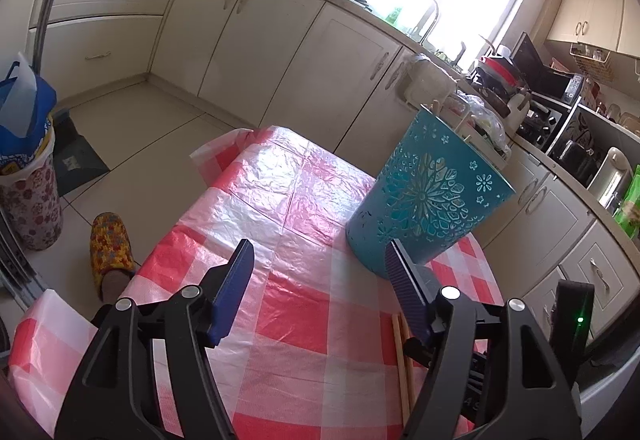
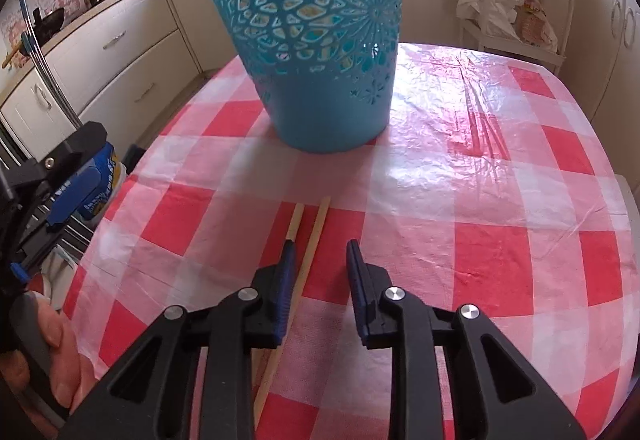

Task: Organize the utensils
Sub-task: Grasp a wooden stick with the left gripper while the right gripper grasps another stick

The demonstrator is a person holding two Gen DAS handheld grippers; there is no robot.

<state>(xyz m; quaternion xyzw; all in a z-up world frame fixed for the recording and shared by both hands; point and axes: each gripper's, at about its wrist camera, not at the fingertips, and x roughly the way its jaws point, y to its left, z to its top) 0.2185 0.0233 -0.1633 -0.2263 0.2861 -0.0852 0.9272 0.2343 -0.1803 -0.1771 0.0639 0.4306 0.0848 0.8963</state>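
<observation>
The left tongs (image 1: 320, 276) stand wide apart, angled gently downward, nothing between them. The right tongs (image 2: 320, 260) point steeply down, narrowly parted, seemingly gripping nothing. A hand (image 2: 48, 356) grips the left handle.

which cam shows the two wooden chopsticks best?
Right wrist: both light wooden chopsticks lie on the checked cloth, ends clear beyond the right gripper. Left wrist shows only a short stretch by a finger.
</observation>
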